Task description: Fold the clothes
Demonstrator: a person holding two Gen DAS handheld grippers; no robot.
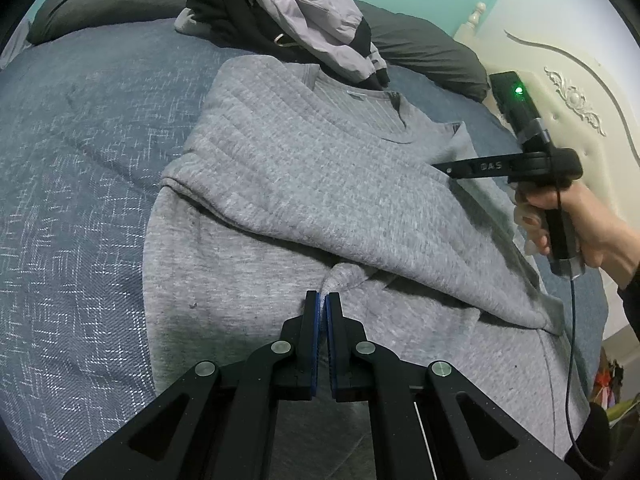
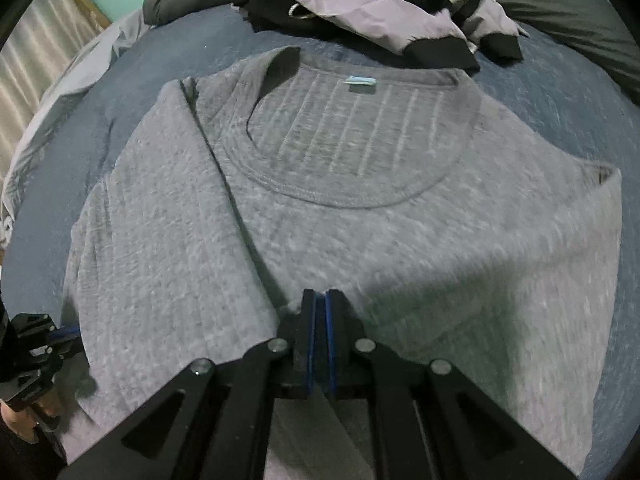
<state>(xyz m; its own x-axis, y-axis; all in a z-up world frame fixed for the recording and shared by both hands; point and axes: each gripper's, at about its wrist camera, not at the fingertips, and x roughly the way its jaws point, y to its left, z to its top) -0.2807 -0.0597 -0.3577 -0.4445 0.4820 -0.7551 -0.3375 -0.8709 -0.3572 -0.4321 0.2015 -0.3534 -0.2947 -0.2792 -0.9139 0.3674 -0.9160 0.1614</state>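
Grey sweatshirt point(image 1: 304, 184) lies face up on the blue bedspread point(image 1: 80, 160), collar toward the pillows, left sleeve already folded diagonally across the chest. Left gripper point(image 1: 323, 300): jaws closed, pinching a small bunch of grey fabric near the sleeve cuff, low on the sweatshirt body. Right gripper point(image 2: 321, 298): jaws closed, tips over the chest just below the collar point(image 2: 344, 196); whether they catch any cloth, cannot tell, that view is blurred. From the left wrist view the right gripper sits at the far shoulder edge, a hand point(image 1: 576, 220) on its handle. Step in hand, as a judgement: sleeve fold about done, 1 side tucked in, the other side and the hem fold not yet done. Next move likely calls for letting the cuff go flat, then taking the opposite shoulder and hem edge to fold inward, keeping the crease straight. Room: bedspread open on the left of the sweatshirt; a pile of lilac and black clothes point(image 2: 380, 4) lies just beyond the collar, near touching, so little room upward. Headboard point(image 1: 568, 92) close on the right side.
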